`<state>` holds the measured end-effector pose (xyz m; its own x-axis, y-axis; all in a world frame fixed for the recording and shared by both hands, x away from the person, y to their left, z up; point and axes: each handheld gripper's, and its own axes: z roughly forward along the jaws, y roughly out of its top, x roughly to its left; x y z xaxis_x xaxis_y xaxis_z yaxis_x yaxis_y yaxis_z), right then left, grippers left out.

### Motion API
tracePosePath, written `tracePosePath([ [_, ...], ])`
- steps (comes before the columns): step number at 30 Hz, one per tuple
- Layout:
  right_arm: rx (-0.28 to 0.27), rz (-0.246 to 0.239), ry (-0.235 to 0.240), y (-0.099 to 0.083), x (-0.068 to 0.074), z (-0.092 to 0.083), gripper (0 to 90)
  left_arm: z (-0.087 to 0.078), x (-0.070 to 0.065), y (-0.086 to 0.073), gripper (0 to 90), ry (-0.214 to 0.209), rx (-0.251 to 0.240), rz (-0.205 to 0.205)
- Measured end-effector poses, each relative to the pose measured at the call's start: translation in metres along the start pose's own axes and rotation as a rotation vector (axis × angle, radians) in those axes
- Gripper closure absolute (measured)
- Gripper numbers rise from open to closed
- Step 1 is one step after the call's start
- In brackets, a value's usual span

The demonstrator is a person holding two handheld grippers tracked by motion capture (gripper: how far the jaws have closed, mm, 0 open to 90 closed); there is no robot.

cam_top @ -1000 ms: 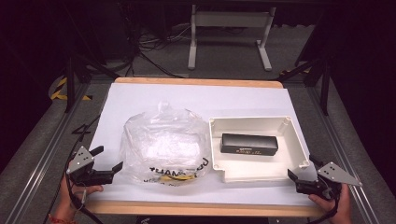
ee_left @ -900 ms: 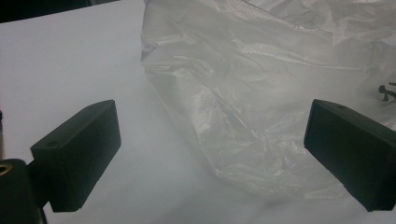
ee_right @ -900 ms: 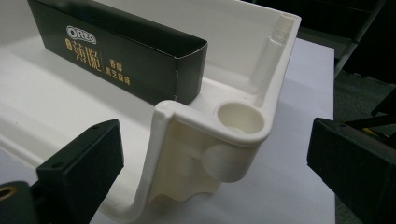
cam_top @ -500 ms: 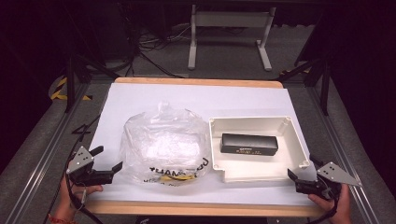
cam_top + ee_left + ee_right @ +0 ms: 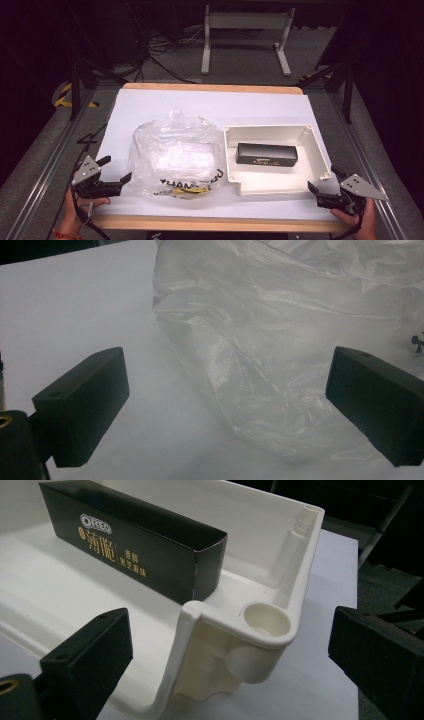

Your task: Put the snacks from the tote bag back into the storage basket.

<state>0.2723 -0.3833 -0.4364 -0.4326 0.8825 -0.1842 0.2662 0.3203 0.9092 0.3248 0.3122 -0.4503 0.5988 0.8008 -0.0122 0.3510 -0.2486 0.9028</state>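
At lower left of the high view the left gripper gapes wide w/ nothing held, just beside a crumpled clear bag, contents unreadable; center-right, a black Oreo box lies in a white tray; lower right, the right gripper, jaws wide & empty, faces the tray's corner.

We seem to be in a lab or test workshop: the white-topped table sits within black metal framing, loose cables trail over grey carpet beyond its far edge, yellow-black hazard tape marks the floor off its far left corner, and a bare grey desk frame stands behind.
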Motion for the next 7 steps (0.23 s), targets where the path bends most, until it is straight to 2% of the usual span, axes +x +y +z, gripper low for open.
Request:
tracePosePath([
  [7, 0.000, -0.016, 0.004, 0.0019, 0.0029, -0.0008, 4.7, -0.0012, -0.0010, 0.0002, 4.7, 0.003, 0.001, 0.000],
])
